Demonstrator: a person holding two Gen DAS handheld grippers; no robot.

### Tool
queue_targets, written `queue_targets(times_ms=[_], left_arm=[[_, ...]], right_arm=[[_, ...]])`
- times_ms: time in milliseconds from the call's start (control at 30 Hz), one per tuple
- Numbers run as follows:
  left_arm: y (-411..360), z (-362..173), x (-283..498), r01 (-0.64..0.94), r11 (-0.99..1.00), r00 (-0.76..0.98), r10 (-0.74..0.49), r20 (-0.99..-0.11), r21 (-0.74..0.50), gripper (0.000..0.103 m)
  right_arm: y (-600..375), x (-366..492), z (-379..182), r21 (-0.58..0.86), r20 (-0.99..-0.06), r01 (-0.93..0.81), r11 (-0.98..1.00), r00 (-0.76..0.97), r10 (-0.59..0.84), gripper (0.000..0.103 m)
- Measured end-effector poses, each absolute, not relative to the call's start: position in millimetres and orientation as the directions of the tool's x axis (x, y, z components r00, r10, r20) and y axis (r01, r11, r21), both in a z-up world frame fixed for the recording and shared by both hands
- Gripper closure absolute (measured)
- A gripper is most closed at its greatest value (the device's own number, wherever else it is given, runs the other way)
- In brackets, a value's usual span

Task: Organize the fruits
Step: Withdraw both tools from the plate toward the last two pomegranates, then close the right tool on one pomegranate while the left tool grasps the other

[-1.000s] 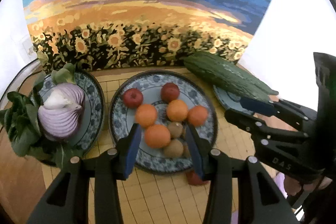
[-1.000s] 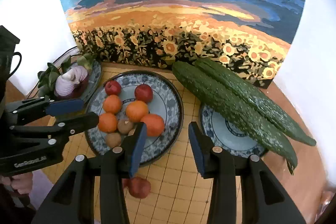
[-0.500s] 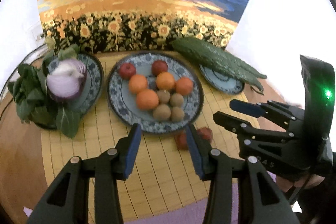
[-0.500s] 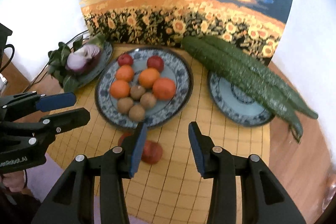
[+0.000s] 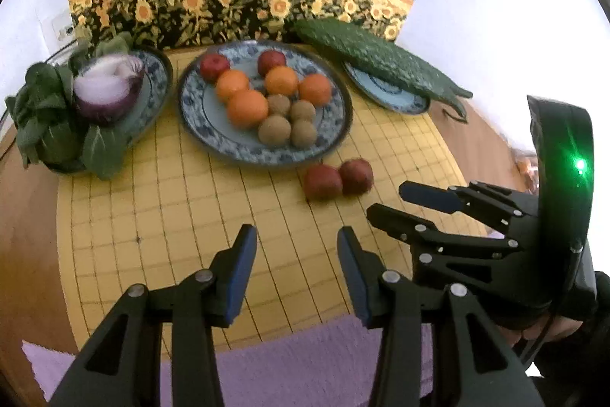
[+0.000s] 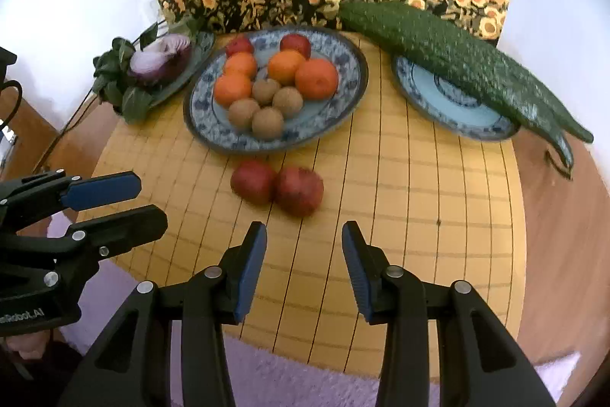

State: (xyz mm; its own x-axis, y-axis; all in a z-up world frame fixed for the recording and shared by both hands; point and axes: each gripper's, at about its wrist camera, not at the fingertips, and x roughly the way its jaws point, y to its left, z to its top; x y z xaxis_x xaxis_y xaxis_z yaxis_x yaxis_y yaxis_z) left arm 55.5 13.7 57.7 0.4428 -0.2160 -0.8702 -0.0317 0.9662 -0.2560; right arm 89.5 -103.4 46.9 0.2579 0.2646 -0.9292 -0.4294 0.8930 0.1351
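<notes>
The large fruit plate (image 6: 354, 90) is seen at the centre of the yellow gridded mat (image 6: 419, 185) on the tabletop, w/ two red apples at its far side, four oranges (image 6: 316, 79) and four kiwis (image 6: 267, 123) already on it. To its right a smaller plate (image 6: 450, 102) is overlain by two long cucumbers (image 6: 457, 60); to its left a third plate is filled w/ half a red onion (image 6: 160, 61) and leafy greens.

The two loose red apples (image 6: 278, 187) are found on the mat just in front of the fruit plate, touching each other, off the rim. They are judged firm, fairly light, smooth and round, so apt to roll or slip; each is best taken across its widest part, approx. at mid-height. As they touch, the outer one is prob. best taken first, from the free side.

The right hand-held gripper (image 6: 303, 254) is held tilted steeply down just short of the apples, jaws partly apart, nothing between them. The left hand-held gripper (image 5: 297, 262) is posed likewise beside it, partly open and empty, over bare mat to the apples' left.
</notes>
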Motion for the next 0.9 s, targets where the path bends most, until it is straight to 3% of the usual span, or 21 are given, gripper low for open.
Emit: queue_targets(times_ms=[533, 900], left_arm=[[-9.9, 29.8, 35.2, -0.033, 0.961, 0.385, -0.241, -0.891, -0.274, 0.057], [-0.3, 25.9, 40.1, -0.082, 0.957, 0.391, -0.225, -0.892, -0.277, 0.057]], right_arm=[[-120.1, 58.2, 36.6, 0.18, -0.924, -0.404, 0.897, 0.244, 0.295, 0.061], [-107.8, 74.6, 31.9, 0.169, -0.919, -0.449, 0.877, 0.25, 0.305, 0.067]])
